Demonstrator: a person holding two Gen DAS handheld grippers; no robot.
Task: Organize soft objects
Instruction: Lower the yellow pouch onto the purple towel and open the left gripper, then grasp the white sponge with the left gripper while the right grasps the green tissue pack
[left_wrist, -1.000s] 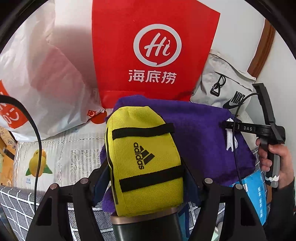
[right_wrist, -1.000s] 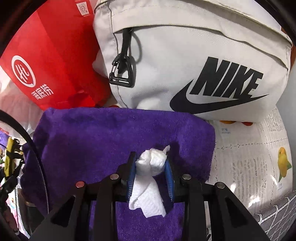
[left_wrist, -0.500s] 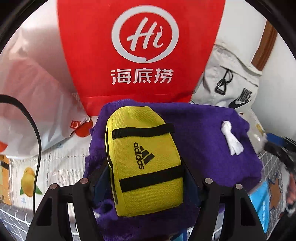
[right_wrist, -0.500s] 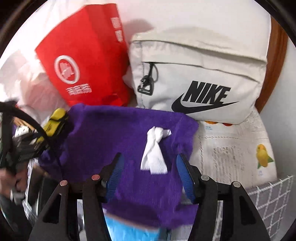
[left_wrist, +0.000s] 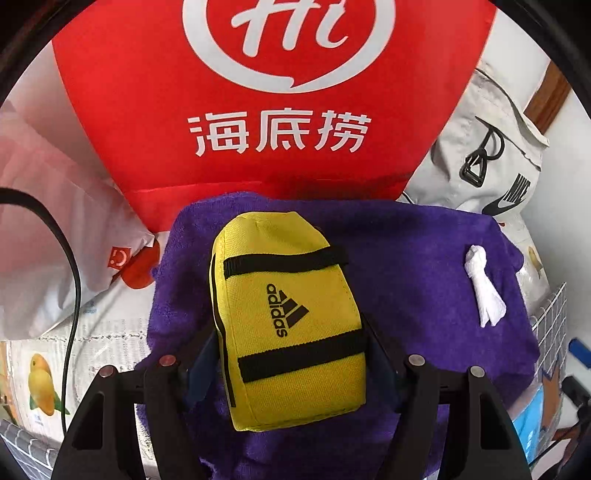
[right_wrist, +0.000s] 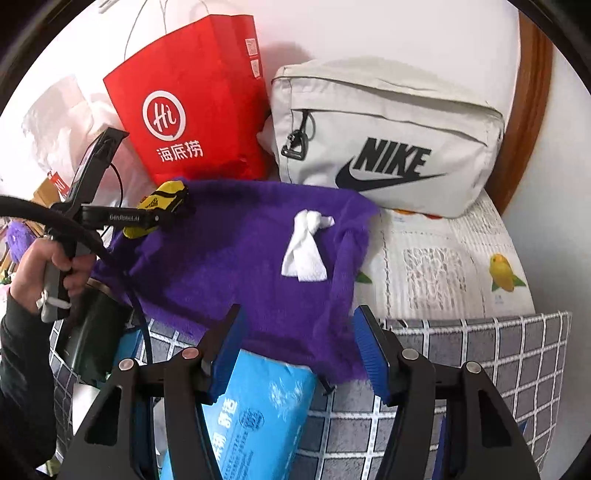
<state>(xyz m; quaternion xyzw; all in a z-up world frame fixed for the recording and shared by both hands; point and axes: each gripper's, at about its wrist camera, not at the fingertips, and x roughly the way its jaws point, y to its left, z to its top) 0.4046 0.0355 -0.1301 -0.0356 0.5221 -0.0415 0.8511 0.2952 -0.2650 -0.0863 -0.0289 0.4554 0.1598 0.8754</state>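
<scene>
Purple towel (left_wrist: 424, 258) over checked bedding (right_wrist: 498, 354) | left gripper (left_wrist: 291, 365) opening around soft, light yellow pouch (left_wrist: 291, 314); grip its sides | right gripper (right_wrist: 295, 347) spread, empty

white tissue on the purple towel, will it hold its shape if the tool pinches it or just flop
The white tissue is twisted into a knot with loose tails, so it would probably squash and droop rather than keep its form. It looks thin, so likely very light and easy to nudge aside. Lying on the fuzzy purple towel, it seems unlikely to slide or roll on its own.
</scene>
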